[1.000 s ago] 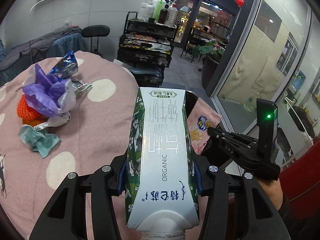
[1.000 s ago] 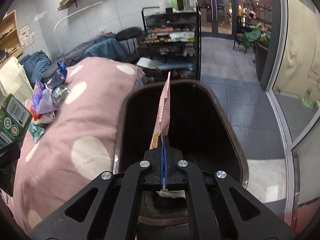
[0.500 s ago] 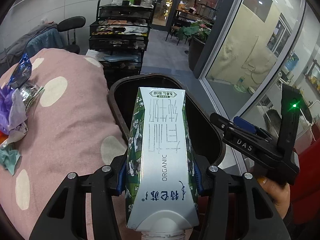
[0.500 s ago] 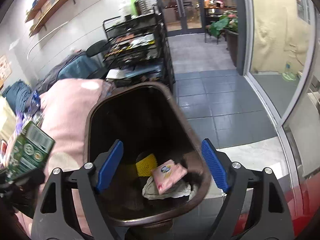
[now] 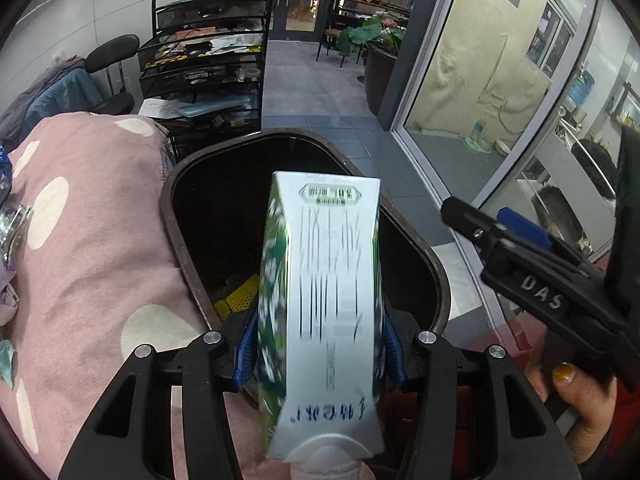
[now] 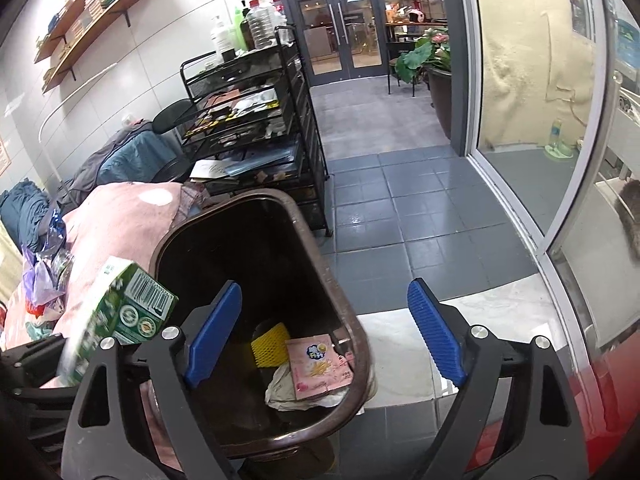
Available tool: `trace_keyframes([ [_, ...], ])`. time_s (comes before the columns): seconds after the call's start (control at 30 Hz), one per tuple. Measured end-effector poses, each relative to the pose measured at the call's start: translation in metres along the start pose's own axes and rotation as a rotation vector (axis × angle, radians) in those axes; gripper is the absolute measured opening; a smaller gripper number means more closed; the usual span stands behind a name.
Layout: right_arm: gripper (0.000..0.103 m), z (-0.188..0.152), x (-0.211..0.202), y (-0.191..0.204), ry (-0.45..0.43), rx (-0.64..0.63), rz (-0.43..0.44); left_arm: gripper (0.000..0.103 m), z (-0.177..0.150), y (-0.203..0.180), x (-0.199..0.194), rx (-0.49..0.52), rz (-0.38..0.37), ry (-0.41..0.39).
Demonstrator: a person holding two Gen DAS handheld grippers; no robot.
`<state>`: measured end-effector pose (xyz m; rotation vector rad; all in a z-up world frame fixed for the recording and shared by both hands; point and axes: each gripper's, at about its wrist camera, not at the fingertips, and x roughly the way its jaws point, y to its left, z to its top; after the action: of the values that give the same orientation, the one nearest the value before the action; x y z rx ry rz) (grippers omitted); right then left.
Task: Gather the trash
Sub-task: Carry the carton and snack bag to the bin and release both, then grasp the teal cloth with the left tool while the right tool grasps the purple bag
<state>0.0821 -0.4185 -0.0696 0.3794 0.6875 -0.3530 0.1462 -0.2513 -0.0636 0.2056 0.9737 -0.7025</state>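
Left hand-held gripper [image 5: 318, 354] clamps milk carton [image 5: 320, 312] over bin [image 5: 182, 248]; right hand-held gripper [image 6: 324, 336] just opened wide, holding nothing.

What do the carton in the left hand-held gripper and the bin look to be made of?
Carton: coated paperboard by the look, glossy print, sharp folded edges and a barcode panel. Bin: likely hard plastic, dark brown, smooth with a shiny moulded rim.
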Motion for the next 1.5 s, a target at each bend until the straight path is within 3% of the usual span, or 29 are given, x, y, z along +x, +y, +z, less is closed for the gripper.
trace_keyframes([
  [0.07,0.086,0.001,-0.002,-0.003,-0.005,0.009,-0.005,0.051,0.000,-0.001,0.004,0.006,0.010,0.003],
  [0.2,0.087,0.002,-0.003,-0.005,-0.005,0.008,-0.007,0.075,-0.002,-0.002,0.000,0.020,0.026,-0.022],
  [0.37,0.087,0.000,-0.005,0.000,-0.010,-0.013,0.012,0.086,-0.007,0.000,-0.016,0.025,0.037,-0.065],
  [0.77,0.090,-0.012,-0.012,0.033,-0.043,-0.088,0.107,0.095,-0.040,0.019,-0.071,0.069,0.165,-0.192],
  [0.97,0.090,-0.020,-0.017,0.059,-0.031,-0.113,0.195,0.096,-0.057,0.064,-0.094,-0.055,0.211,-0.201],
  [1.13,0.090,-0.026,-0.016,0.095,-0.010,-0.161,0.253,0.095,-0.070,0.109,-0.109,-0.163,0.311,-0.193],
  [1.4,0.090,-0.036,-0.018,0.160,0.010,-0.272,0.361,0.093,-0.091,0.199,-0.121,-0.396,0.383,-0.142],
  [1.5,0.090,-0.039,-0.019,0.183,0.020,-0.316,0.406,0.089,-0.094,0.224,-0.116,-0.457,0.368,-0.112],
])
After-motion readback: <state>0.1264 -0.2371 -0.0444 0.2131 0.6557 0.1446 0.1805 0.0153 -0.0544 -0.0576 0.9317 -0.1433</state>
